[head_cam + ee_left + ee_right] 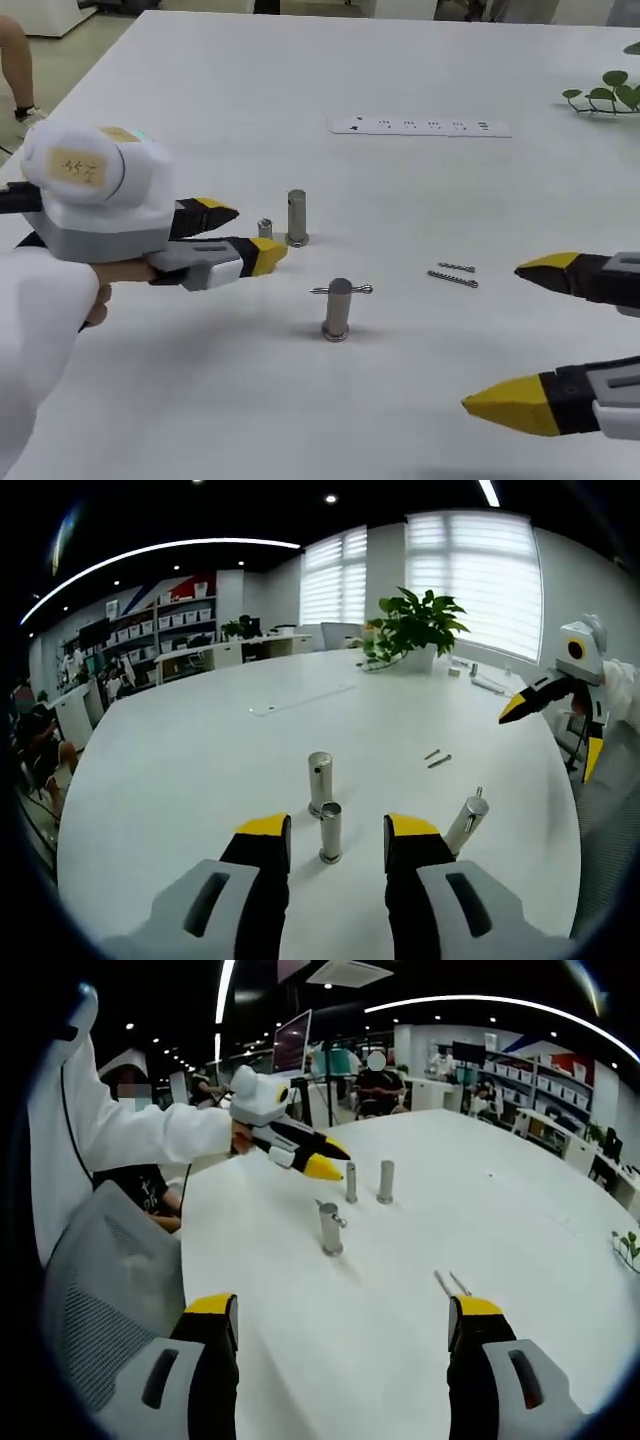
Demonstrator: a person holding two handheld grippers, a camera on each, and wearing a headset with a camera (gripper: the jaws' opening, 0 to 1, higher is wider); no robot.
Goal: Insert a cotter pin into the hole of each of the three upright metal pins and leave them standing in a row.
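Right tool [494,337] at lower right: jaws spread wide, empty, hovering above bare tabletop [200,90], near two loose cotters [452,274]. Left tool [258,232]: jaws parted, astride short pin [330,832] with a gap on each side, nothing gripped. Just behind it, tall pin [296,217], hole near top, unfilled. Nearer the camera and apart from both, front pin [338,310] with cotter [341,290] already through its hole.

Judged risks: off-centre closing likely to tip short pin or knock tall pin, given the small flanged feet and close spacing. Smooth round steel prone to slip or twist between hard yellow-tipped jaws. Thin wire cotters, lying flat on the glossy white surface, apt to skid away from a pinch.

Pins: polished grey cylinders, upright. Cotters: slender wire.
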